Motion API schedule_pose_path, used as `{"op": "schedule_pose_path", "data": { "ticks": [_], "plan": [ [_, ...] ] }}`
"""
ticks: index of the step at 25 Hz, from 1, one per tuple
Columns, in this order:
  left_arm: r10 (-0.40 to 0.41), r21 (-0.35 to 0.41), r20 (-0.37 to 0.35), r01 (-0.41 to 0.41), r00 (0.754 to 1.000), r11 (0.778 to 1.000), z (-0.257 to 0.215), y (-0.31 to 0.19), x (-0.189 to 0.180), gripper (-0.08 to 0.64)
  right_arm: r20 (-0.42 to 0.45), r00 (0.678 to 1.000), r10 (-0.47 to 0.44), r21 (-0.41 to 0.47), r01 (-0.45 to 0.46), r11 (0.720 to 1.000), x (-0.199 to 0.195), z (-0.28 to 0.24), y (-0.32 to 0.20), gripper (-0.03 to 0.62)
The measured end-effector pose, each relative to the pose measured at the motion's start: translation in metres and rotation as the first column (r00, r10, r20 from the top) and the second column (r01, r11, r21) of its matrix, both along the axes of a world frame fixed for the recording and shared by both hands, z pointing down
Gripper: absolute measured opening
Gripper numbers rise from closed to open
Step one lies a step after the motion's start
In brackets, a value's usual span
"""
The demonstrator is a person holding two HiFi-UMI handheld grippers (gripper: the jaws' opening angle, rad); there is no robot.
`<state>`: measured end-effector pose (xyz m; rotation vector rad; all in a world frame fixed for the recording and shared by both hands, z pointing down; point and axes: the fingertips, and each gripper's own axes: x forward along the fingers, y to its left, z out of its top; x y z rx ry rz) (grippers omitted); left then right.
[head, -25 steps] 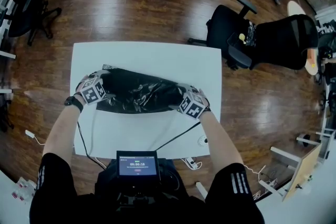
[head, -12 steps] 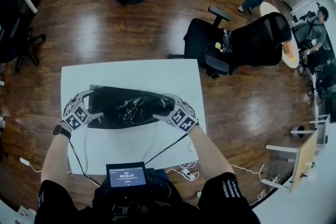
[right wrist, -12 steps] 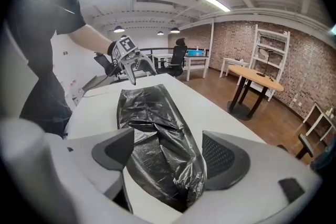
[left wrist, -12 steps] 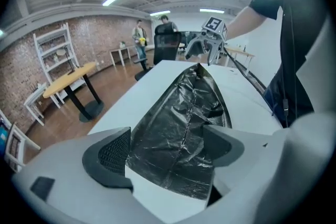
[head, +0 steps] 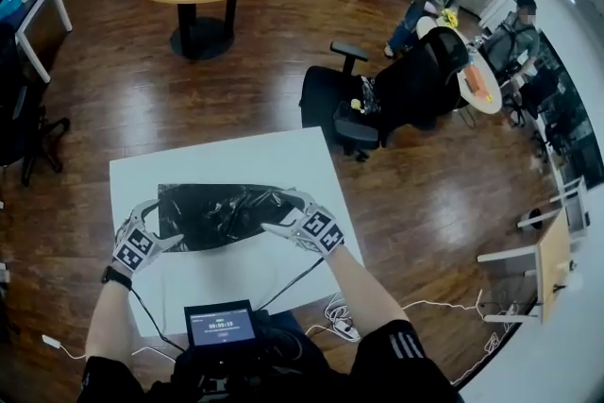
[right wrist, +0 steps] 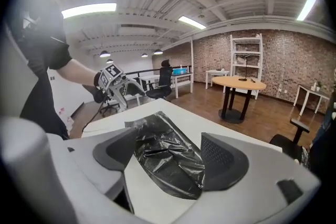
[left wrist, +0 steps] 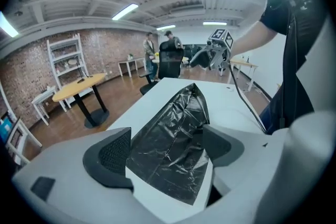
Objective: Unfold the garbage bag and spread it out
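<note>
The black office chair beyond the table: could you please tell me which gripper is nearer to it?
Right. The right gripper is at the end of the garbage bag nearest the black office chair; the left gripper is at the bag's opposite end, farther away.

Black sleeves point(head: 415, 363), apparently white-striped

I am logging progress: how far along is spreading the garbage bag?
Done: the garbage bag lies spread flat on the table, though wrinkled. In hand: nothing gripped; the left gripper and right gripper stand open at its ends. Left: perhaps smoothing creases.
</note>
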<state>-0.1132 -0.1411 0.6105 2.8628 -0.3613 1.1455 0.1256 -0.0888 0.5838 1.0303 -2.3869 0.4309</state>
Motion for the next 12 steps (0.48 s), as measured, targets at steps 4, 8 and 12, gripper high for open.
{"op": "schedule_pose_path", "data": {
  "ticks": [4,8,12],
  "plan": [
    [-0.009,0.026,-0.047,0.01,0.999,1.0,-0.025,0.012,-0.002,0.436,0.036,0.998,0.046,0.031,-0.047,0.998,-0.005,-0.026,0.014,0.417],
    [-0.025,0.039,-0.092,0.028,0.995,0.999,-0.036,0.026,-0.002,0.436,0.075,0.995,0.062,0.035,-0.065,0.997,-0.013,-0.049,0.033,0.374],
    [-0.031,0.045,-0.105,0.036,0.994,0.998,-0.043,0.047,-0.001,0.436,0.148,0.985,0.085,0.07,-0.096,0.993,-0.014,-0.078,0.05,0.373]
  ]
}}
